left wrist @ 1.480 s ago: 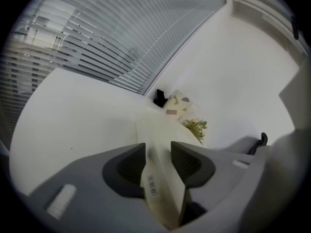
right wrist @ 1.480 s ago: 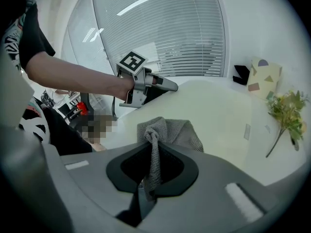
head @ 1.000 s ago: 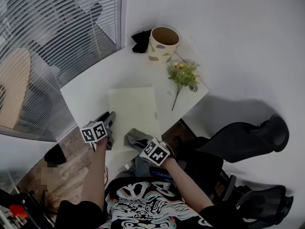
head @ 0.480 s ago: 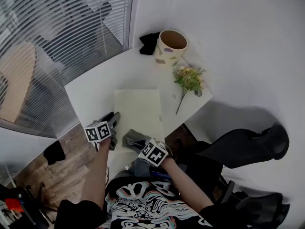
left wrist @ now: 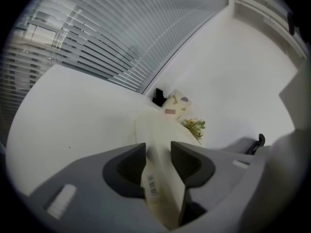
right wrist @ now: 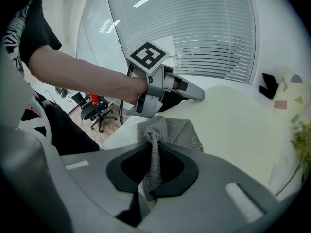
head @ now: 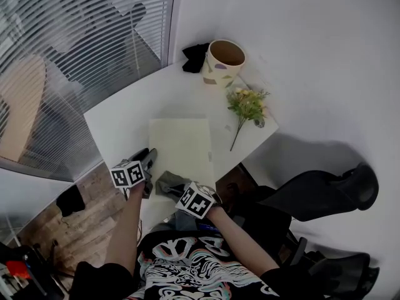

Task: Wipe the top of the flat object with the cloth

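Since half a second ago, the right gripper [head: 179, 191] and the cloth [head: 167, 183] have been shifted a little to the left along the near edge of the flat object [head: 181, 145]; the left gripper [head: 144, 157] has been kept where it was.

At the left of the head view, the left gripper is seen at the flat object's near left corner, though its jaw tips are partly covered by its marker cube. In the left gripper view the jaws are seen closed on the pale edge of the flat object [left wrist: 156, 181], where a small barcode label is carried. The flat object lies on the white surface [head: 125, 111], and its near edge is hidden behind the cloth and both grippers.

The grey cloth [right wrist: 170, 130] is pinched between the jaws of the right gripper [right wrist: 154, 165], with a bunched fold resting on the flat object's near end. The part of the cloth below the jaws is lost in shadow.

Further back and right, a paper cup [head: 223, 61] is stood beside a black item [head: 195, 56] too dark to be identified, and a sprig of flowers [head: 248, 104] is laid near the surface's right edge. A dark chair [head: 325, 192] is seen at the far right.
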Demonstrator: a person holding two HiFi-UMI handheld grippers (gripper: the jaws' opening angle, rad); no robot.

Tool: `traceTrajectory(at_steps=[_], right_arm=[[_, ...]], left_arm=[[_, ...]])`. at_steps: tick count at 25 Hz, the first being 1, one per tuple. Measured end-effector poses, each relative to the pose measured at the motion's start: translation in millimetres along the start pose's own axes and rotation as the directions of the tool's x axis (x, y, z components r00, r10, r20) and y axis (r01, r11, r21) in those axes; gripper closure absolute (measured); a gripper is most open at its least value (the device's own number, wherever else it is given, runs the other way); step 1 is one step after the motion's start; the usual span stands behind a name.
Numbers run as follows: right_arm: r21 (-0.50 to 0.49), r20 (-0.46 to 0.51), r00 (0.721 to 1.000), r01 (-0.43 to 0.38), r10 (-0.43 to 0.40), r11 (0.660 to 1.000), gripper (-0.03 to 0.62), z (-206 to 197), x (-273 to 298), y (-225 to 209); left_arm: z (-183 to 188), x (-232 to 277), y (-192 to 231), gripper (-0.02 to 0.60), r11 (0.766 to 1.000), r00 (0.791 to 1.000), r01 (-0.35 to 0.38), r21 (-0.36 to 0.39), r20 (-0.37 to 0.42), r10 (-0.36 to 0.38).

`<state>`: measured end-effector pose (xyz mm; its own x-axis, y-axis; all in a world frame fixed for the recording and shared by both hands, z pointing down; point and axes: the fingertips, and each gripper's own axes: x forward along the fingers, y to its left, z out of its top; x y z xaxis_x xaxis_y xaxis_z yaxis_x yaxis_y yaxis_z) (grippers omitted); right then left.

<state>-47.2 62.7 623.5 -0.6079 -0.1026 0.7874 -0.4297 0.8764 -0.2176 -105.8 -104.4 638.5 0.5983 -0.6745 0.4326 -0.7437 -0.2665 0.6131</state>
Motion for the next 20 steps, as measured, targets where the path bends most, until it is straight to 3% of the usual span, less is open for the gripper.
traceTrajectory(at_steps=[20], right_arm=[[-0.037,-0.007,1.000,-0.027,0.026,0.999,0.579,9.1,4.4,-2.3]], left_arm=[[-0.3,-1.3,-2.8,0.376,1.000,1.000,0.000,0.002,0.000,0.000]])
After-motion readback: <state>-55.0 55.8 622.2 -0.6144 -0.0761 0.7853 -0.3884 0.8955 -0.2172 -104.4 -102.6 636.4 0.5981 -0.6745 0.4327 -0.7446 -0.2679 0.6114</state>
